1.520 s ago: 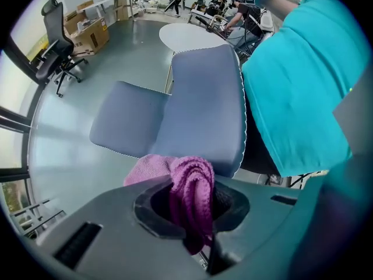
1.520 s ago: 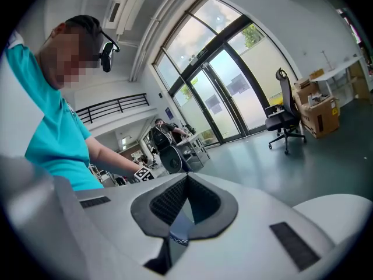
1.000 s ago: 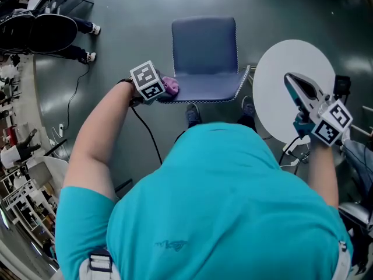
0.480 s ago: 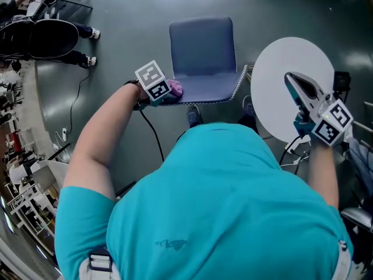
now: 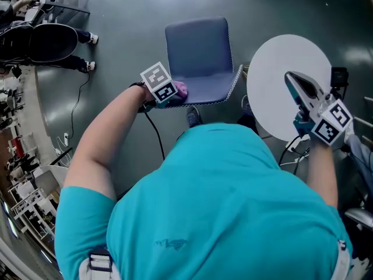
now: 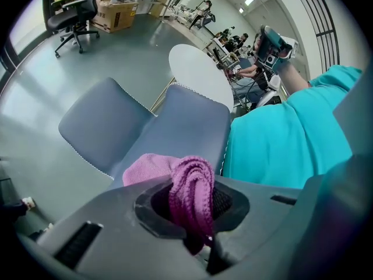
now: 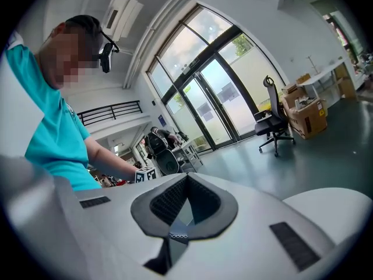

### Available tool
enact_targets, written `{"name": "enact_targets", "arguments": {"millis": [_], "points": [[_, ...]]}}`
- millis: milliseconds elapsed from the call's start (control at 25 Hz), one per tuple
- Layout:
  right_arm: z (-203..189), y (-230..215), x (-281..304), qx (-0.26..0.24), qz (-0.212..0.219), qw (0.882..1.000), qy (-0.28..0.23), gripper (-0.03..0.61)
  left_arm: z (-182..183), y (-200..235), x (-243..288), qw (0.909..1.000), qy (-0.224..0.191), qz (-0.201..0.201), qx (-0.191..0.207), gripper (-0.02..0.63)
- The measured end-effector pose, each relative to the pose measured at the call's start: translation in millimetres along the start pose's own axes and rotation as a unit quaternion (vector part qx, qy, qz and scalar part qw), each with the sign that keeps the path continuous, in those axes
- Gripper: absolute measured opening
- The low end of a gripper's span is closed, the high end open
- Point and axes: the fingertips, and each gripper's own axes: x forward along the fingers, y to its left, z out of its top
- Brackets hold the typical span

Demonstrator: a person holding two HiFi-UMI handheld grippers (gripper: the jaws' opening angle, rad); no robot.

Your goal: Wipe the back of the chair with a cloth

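Observation:
A blue-grey chair (image 5: 197, 48) stands on the floor in front of me, its back (image 5: 204, 91) nearest to me. My left gripper (image 5: 173, 91) is shut on a folded magenta cloth (image 5: 180, 89) and presses it on the left end of the back's top edge. The left gripper view shows the cloth (image 6: 189, 191) bunched between the jaws of that gripper (image 6: 193, 206), with the chair back (image 6: 186, 130) and seat (image 6: 102, 124) right beyond it. Over the round white table (image 5: 280, 63) my right gripper (image 5: 291, 78) is held with its jaws together and nothing in them; the right gripper view shows it (image 7: 184, 207) pointing into the room.
The white table stands close to the chair's right side. A black cable (image 5: 152, 136) runs over the floor by my left arm. People sit by a black chair (image 5: 49, 39) at the far left. An office chair (image 6: 73, 10) and cardboard boxes (image 6: 116, 10) stand further off.
My left gripper has slid the cloth rightward, from beside the chair back's left corner onto its top edge. The right gripper has stayed over the table.

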Motion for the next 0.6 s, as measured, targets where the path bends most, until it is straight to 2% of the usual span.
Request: {"name": "enact_targets", "arguments": {"millis": [600], "points": [[-1, -9, -15, 0.0, -0.016, 1.0, -0.011, -0.002, 50, -24, 13, 0.9989, 0.004, -0.01, 0.046, 0.058]]}}
